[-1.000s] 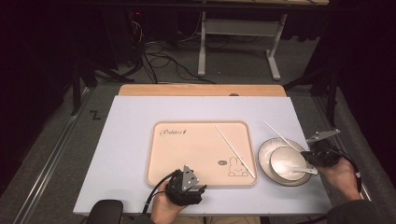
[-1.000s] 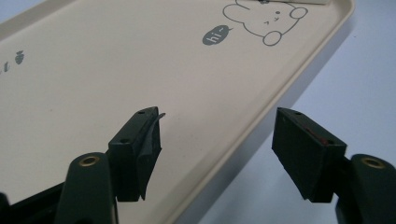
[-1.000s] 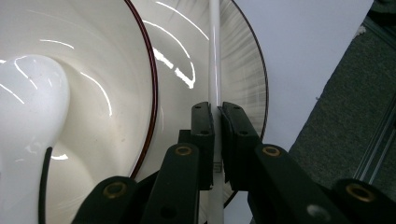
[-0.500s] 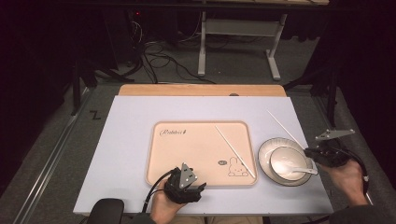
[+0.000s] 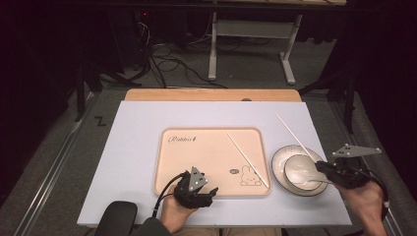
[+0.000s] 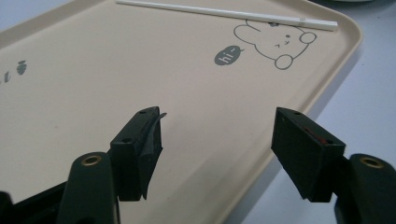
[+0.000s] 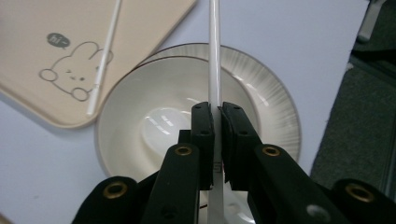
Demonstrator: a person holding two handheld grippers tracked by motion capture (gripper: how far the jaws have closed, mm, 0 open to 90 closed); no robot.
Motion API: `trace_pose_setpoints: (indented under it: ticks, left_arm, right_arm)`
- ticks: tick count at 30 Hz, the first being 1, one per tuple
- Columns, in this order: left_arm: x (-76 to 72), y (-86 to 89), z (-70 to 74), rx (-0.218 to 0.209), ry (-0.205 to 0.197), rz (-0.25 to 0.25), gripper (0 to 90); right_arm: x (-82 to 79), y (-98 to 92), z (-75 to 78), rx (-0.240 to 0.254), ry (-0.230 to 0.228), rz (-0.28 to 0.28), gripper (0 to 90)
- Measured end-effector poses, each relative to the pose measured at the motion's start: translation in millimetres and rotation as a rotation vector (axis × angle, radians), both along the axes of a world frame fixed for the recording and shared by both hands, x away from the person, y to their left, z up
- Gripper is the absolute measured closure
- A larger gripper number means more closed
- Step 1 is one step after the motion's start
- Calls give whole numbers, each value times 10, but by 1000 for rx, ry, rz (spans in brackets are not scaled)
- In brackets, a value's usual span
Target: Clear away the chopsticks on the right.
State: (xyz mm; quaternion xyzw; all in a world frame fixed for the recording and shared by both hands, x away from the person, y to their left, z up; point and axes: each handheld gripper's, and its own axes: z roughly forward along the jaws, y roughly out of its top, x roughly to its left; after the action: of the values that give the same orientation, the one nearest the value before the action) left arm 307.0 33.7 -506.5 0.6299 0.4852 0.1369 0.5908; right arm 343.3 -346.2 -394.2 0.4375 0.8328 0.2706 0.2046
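A beige tray [image 5: 201, 157] with a rabbit drawing lies mid-table, and one white chopstick [image 5: 247, 159] rests on its right side. My right gripper [image 5: 320, 168] is shut on a second white chopstick [image 5: 294, 135], held above a white bowl [image 5: 295, 169] that sits on a plate [image 5: 278, 164] right of the tray. In the right gripper view the jaws [image 7: 217, 109] pinch this chopstick [image 7: 214, 46], which points away over the bowl [image 7: 140, 107]. My left gripper [image 5: 209, 192] hovers open over the tray's near edge; nothing lies between its fingers [image 6: 219, 126].
The tray [image 6: 93, 70] and bowl sit on a pale mat over a wooden table whose far edge [image 5: 211, 94] shows. Dark floor with cables and a desk frame [image 5: 251, 44] lies beyond. The table's right edge is just past the plate [image 7: 271, 93].
My right gripper has risen with the chopstick in it and shifted slightly right; the stick's far tip has lifted off the mat. The left gripper has stayed put.
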Motion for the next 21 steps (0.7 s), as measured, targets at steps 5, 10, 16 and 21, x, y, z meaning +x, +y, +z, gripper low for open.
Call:
trace_pose_setpoints:
  ticks: [5, 10, 16, 21]
  left_arm:
    - [17, -59, 3, -3, -2, -27, 337]
    - [30, -86, 20, 1, -14, -54, 337]
    - [33, -130, 36, -3, -41, -79, 337]
    - [29, -151, 23, 10, -40, -93, 337]
  right_arm:
    - [-185, 211, -78, 26, 40, -22, 857]
    - [-295, 377, -186, 48, 63, -18, 857]
    - [-380, 533, -257, 59, 71, -8, 857]
    - [-378, 626, -308, 81, 77, -3, 857]
